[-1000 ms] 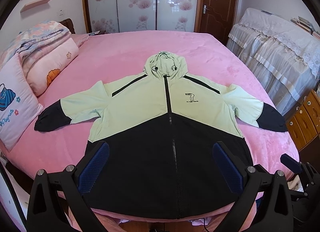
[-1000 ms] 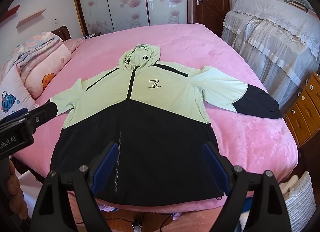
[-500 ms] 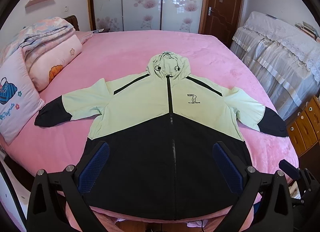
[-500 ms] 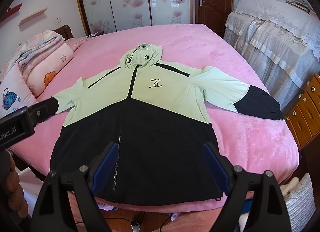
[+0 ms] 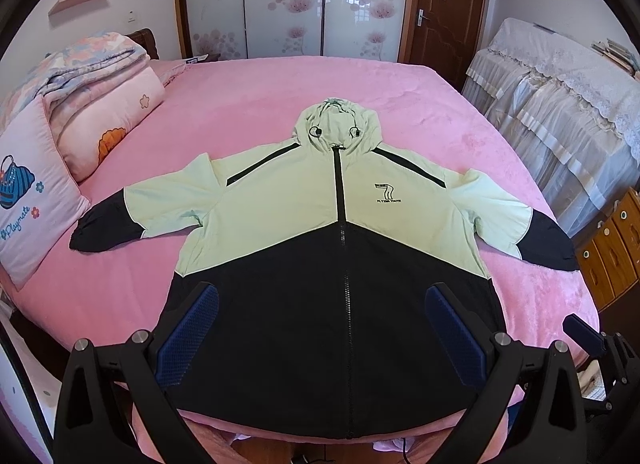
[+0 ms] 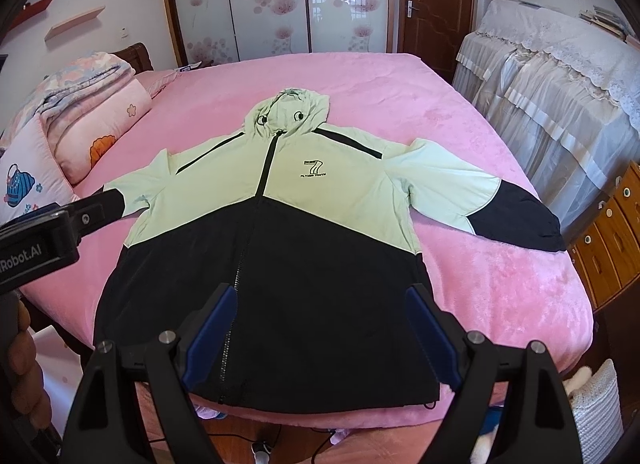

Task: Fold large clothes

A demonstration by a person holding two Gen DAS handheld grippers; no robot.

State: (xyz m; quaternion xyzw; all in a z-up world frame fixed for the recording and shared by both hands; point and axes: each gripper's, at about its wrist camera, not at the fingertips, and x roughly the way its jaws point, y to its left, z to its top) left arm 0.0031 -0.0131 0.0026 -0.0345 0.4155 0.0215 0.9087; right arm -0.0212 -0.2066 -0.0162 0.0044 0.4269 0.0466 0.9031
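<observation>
Hovering over the near edge of the bed (image 5: 120,304), you've got both grippers spread wide and holding nothing. The left gripper (image 5: 322,328) hangs above the black lower half of the jacket (image 5: 280,215); the right gripper (image 6: 320,324) hangs above the same panel, a touch further right. The jacket lies flat, front up, zipped, hood (image 5: 336,127) pointing away from you, both sleeves thrown out to the sides, hem at the near edge. What's changed over the last second? Very little: the left view has drifted so the jacket sits lower and more centred, the right barely shifted. The cloth hasn't moved at all. So you're still lining up, and no fold has begun. A sleeve looks the likely first grab, the left sleeve (image 5: 120,219) near the pillow (image 5: 32,199).
</observation>
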